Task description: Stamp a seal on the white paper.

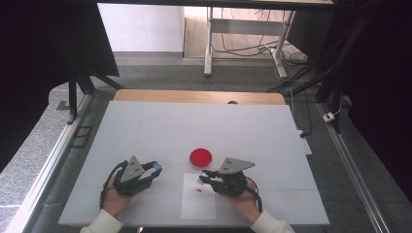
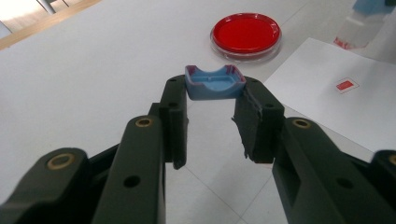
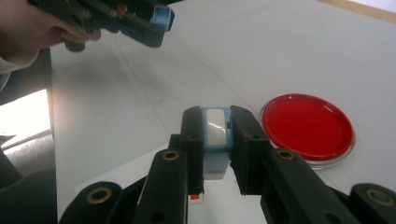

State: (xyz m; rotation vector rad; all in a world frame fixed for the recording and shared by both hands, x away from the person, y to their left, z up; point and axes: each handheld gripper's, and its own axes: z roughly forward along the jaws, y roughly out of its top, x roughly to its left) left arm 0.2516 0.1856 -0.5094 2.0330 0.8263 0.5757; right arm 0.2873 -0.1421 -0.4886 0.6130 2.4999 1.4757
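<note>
Tabletop (image 1: 145, 131) under us is pale grey and broad. We hold the left gripper (image 1: 154, 168) at its near left, and its jaws are clamped on a small blue cap (image 2: 215, 83), which sits crosswise between the tips with its hollow side up and pinkish stains along its rim. In the high view that cap shows as a blue spot at the gripper's far-right tip.

We hold the right gripper (image 1: 203, 178) to the right of the left one, its tips pointing left. Its jaws are closed on a small container (image 3: 216, 135) with a blue collar and a whitish body, gripped at the sides and raised above the tabletop.

Under that container lies a white paper sheet (image 1: 198, 201), near the front edge, and on it rests a small red-and-white tag (image 1: 199, 192). Just beyond the sheet, on the far side, stands a round clear dish with a red filling (image 1: 200, 157), between the two grippers and a little farther off. The two grippers are well apart.
</note>
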